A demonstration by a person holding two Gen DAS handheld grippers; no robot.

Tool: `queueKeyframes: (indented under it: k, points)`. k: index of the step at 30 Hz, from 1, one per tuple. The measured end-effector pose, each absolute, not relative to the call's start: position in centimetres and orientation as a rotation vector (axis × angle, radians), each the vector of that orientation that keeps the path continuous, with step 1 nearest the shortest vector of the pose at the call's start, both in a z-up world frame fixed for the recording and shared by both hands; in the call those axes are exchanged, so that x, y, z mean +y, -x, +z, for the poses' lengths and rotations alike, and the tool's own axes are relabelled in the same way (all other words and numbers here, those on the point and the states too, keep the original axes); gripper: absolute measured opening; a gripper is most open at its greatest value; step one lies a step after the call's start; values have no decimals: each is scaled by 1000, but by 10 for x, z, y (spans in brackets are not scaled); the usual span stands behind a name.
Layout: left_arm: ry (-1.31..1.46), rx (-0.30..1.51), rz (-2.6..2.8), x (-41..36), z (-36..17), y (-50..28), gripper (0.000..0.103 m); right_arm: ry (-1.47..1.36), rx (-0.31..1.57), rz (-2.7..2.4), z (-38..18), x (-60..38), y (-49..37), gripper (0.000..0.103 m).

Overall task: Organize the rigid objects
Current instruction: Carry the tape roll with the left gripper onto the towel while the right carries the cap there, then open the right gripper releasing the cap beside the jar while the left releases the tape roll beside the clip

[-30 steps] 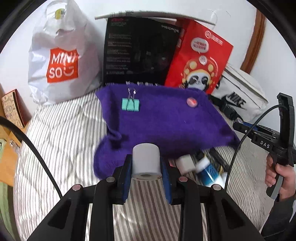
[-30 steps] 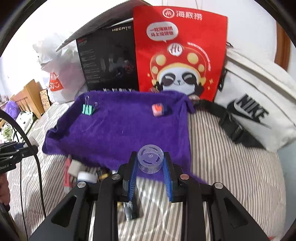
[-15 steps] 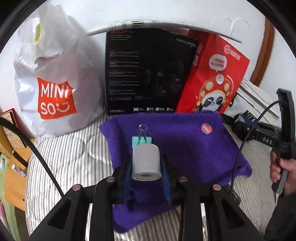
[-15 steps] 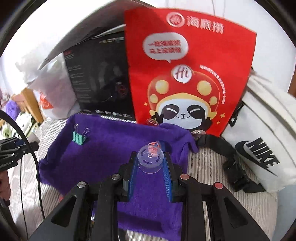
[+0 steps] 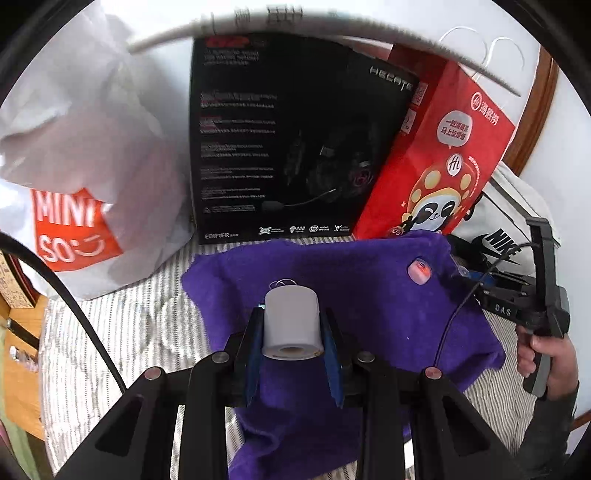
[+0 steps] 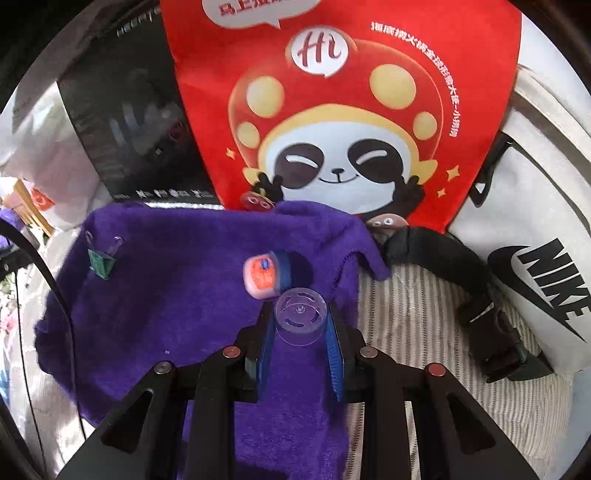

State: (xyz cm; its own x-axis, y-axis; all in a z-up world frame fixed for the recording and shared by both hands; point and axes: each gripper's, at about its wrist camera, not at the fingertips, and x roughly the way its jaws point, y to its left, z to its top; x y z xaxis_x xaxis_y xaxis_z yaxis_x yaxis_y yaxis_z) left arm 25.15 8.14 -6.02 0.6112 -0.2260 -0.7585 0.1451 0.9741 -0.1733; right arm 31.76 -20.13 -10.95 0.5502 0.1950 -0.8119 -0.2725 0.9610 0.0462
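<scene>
Purple towel (image 6: 177, 302) under both tools, grey roll (image 5: 291, 323) btwn blue pads (image 5: 254, 354), green clip (image 6: 100, 261) far left, red panda bag (image 6: 343, 107) ahead, bedding (image 6: 406, 306) grey/white striped.

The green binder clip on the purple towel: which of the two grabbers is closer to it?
Left. The left gripper, shut on a white roll, sits just in front of the green binder clip. The right gripper, holding a clear spool, is across the purple towel from it.

Both fisheye views are brightly, evenly lit with soft shadows. Edges bow strongly inside dark circular corners. Motion blur smears the white flap (image 5: 258, 18) at the top of the left view; the right view's left edge is washed out.
</scene>
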Motion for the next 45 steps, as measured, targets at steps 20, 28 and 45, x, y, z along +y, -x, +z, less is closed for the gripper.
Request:
queueKeyframes:
  k: [20,28,45]
  points:
    - [4,1016,-199,62,-111,-272,28,125,980,348,-141,-186,-320,27]
    - [-19,1032,-192,60,-118,-274,28,159,969,349,-143,-181,-315,28]
    - [-112,1044,-171,46,-133,-273,29,202,926,436,-116,-173,-303,64]
